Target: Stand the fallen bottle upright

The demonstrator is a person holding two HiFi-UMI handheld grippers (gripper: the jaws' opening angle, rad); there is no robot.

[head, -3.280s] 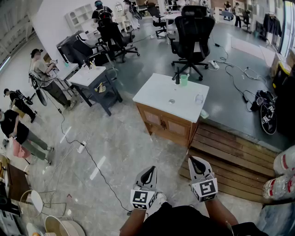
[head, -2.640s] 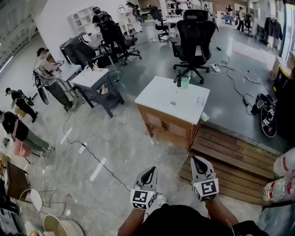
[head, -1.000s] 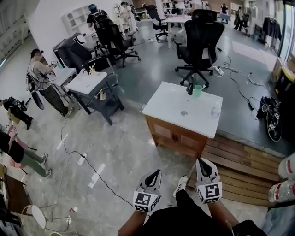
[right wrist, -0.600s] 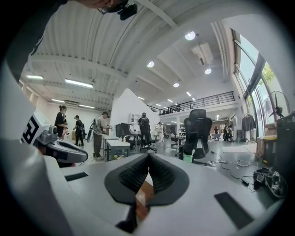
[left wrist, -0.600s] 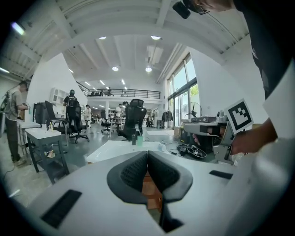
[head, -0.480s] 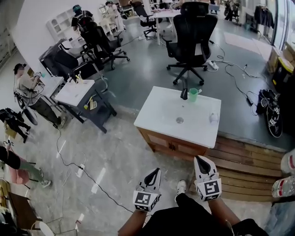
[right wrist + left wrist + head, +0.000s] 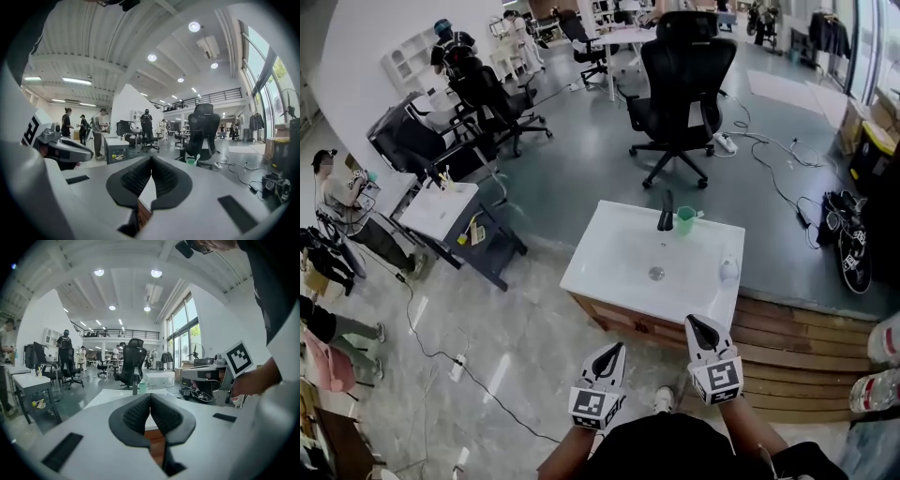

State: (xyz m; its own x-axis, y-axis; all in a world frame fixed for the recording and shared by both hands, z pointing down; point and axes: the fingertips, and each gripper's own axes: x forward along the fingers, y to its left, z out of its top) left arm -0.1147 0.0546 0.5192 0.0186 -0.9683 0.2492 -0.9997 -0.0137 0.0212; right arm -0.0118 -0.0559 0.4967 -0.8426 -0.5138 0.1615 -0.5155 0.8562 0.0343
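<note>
Holding a white stick (image 7: 197, 158), green cup (image 7: 685, 220) beside faucet (image 7: 664, 214), clear bottle (image 7: 728, 270) nearby

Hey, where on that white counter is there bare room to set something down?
The white counter is bare across its left half, from the left edge to the drain, and along the front strip nearest you. The back edge is crowded with the black faucet and green cup. A clear bottle sits near the right edge.
</note>
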